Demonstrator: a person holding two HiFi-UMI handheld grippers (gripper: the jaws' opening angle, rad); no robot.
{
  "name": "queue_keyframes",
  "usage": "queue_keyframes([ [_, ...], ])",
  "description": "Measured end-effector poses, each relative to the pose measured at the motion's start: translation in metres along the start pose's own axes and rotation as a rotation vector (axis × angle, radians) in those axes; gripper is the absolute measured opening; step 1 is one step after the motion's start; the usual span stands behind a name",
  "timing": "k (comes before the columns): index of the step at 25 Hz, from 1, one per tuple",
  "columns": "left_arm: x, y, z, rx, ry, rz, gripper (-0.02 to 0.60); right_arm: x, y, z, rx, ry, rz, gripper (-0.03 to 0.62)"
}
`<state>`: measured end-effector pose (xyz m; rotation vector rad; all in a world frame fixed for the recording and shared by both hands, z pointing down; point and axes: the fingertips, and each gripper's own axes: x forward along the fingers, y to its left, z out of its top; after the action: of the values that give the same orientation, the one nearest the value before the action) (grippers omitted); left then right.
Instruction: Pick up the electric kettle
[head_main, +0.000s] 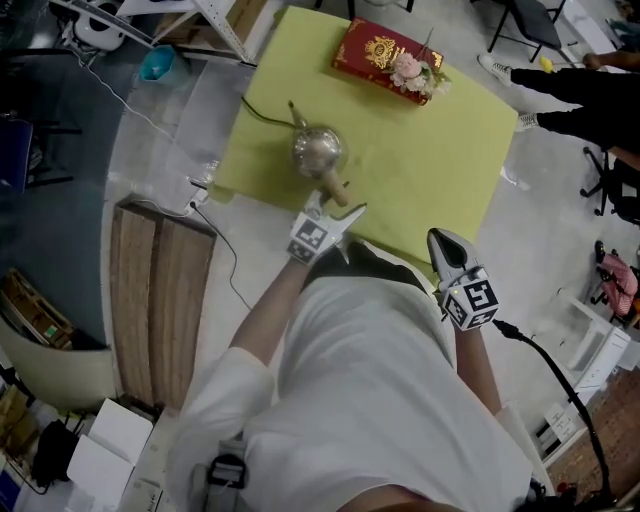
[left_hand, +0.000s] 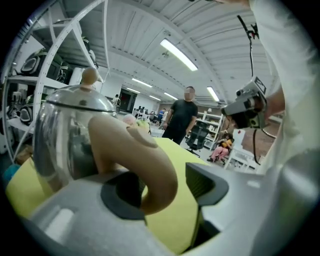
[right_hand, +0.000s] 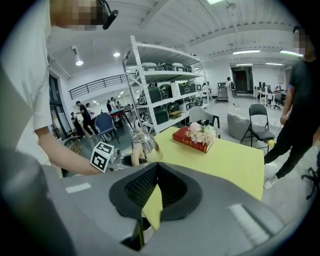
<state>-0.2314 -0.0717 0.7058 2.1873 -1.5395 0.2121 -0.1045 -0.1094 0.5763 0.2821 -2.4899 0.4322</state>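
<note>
The electric kettle (head_main: 317, 150), polished steel with a beige handle (head_main: 335, 188), stands on the yellow table (head_main: 430, 170) near its front left edge. My left gripper (head_main: 336, 208) is open, its two jaws on either side of the handle. In the left gripper view the handle (left_hand: 145, 155) rests against the left pad, and a gap of yellow table separates it from the right pad. The kettle body (left_hand: 70, 135) fills that view's left. My right gripper (head_main: 445, 245) hovers at the table's near edge, shut and empty; its view shows the kettle (right_hand: 142, 145) ahead to the left.
A red book (head_main: 375, 55) with a flower bunch (head_main: 415, 72) lies at the table's far side. The kettle's cord (head_main: 262, 118) runs off the left edge. A person in black (right_hand: 300, 110) stands right of the table, with a folding chair (right_hand: 257, 122) and shelving behind.
</note>
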Motion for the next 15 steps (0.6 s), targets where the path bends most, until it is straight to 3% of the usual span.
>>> queue_keyframes([
  [4, 0.012, -0.001, -0.002, 0.038, 0.002, -0.012, 0.234, -0.003, -0.003, -0.005, 0.012, 0.011, -0.026, 0.005],
  [9, 0.022, 0.009, 0.001, 0.109, 0.040, 0.056, 0.126, -0.009, -0.004, -0.011, 0.037, 0.017, -0.063, 0.005],
  [15, 0.025, 0.008, 0.005, 0.104, 0.069, 0.081, 0.121, -0.017, -0.005, -0.015, 0.063, 0.007, -0.105, 0.005],
])
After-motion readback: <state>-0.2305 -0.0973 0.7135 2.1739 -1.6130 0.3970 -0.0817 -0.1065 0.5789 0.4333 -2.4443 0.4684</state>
